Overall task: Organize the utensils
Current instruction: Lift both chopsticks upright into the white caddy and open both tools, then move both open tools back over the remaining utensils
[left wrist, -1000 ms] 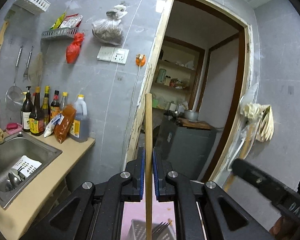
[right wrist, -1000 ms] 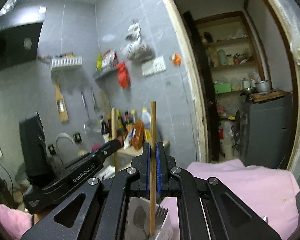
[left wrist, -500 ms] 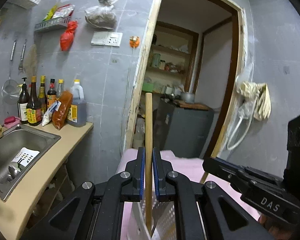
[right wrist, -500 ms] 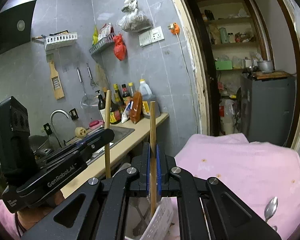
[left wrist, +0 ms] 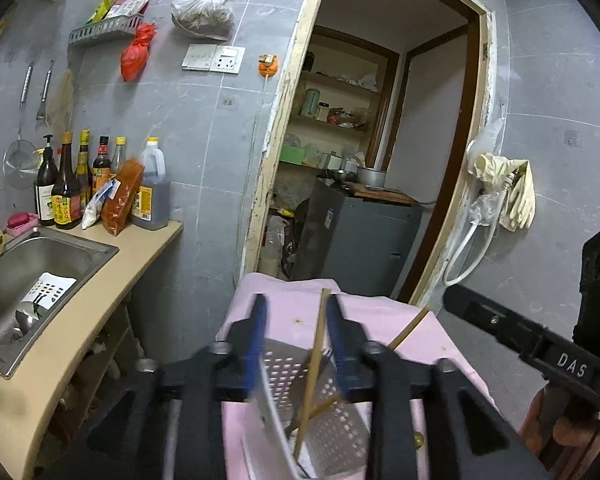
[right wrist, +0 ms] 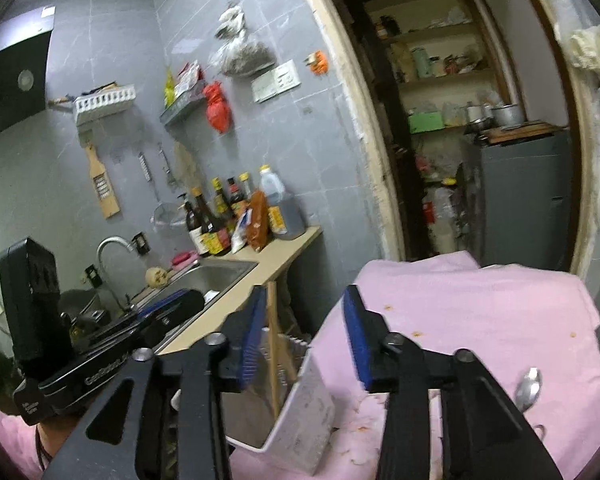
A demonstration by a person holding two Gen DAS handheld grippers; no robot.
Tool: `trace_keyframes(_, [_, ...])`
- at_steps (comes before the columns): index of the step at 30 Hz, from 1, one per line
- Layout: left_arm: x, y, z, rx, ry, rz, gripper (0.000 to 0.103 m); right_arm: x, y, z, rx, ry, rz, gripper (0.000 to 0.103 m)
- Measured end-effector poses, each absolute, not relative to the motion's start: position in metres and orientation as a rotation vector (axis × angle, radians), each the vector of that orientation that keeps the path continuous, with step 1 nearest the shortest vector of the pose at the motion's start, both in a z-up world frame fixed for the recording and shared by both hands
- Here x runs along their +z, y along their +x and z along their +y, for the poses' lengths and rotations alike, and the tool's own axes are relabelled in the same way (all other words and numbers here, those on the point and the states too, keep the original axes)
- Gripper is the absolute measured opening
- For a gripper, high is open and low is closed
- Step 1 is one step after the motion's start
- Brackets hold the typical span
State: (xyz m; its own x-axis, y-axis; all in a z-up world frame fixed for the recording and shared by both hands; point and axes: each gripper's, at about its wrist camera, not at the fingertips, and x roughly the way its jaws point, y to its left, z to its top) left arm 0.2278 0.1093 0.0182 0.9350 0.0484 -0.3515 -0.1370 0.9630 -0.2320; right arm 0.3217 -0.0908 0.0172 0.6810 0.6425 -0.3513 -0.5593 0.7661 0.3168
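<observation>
Both grippers hung over the white perforated utensil basket [left wrist: 300, 392], which stood on the pink cloth [left wrist: 380, 320] covering the table.

The left gripper [left wrist: 296, 332] had its jaws opening; a wooden chopstick [left wrist: 314, 368] stood between the blue pads without being pressed, its lower end inside the basket, leaning to the right against the right pad (or very nearly so). A second chopstick [left wrist: 408, 328] lay slanted in the basket too, its top poking out beyond the basket's right side.

The right gripper [right wrist: 304, 332] also had its jaws opening, and nothing was clamped in them. In the right wrist view a chopstick [right wrist: 274, 352] stood nearly upright inside the basket [right wrist: 304, 400], just beside the left pad. A metal spoon [right wrist: 529, 388] lay on the cloth [right wrist: 480, 320] well to the right of the basket. The kitchen sink [right wrist: 220, 276] sat beyond the basket, to its left.
</observation>
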Motion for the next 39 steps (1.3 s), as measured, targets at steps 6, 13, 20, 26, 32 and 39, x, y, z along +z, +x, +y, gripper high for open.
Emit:
trace_keyframes(6, [0.033,0.225,0.086,0.082,-0.243,0.317,0.065,0.032,0.314,-0.137,0.569,0.198,0.410,0.066])
trace_keyframes(13, [0.042,0.229,0.049,0.064,-0.214,0.290,0.088,0.040,0.306,-0.195,0.410,0.167,0.368,0.095])
trace_keyframes(20, [0.040,0.241,0.011,0.052,-0.172,0.290,0.098,0.039,0.306,-0.240,0.303,0.127,0.345,0.102])
trace_keyframes(26, [0.035,0.256,-0.022,0.036,-0.123,0.307,0.100,0.031,0.313,-0.267,0.286,0.091,0.360,0.102])
trace_keyframes(32, [0.021,0.273,-0.046,0.032,-0.085,0.343,0.100,0.015,0.332,-0.289,0.290,0.083,0.401,0.102])
trace_keyframes(39, [0.007,0.289,-0.076,0.091,0.023,0.345,0.102,-0.019,0.362,-0.307,0.311,0.082,0.468,0.102])
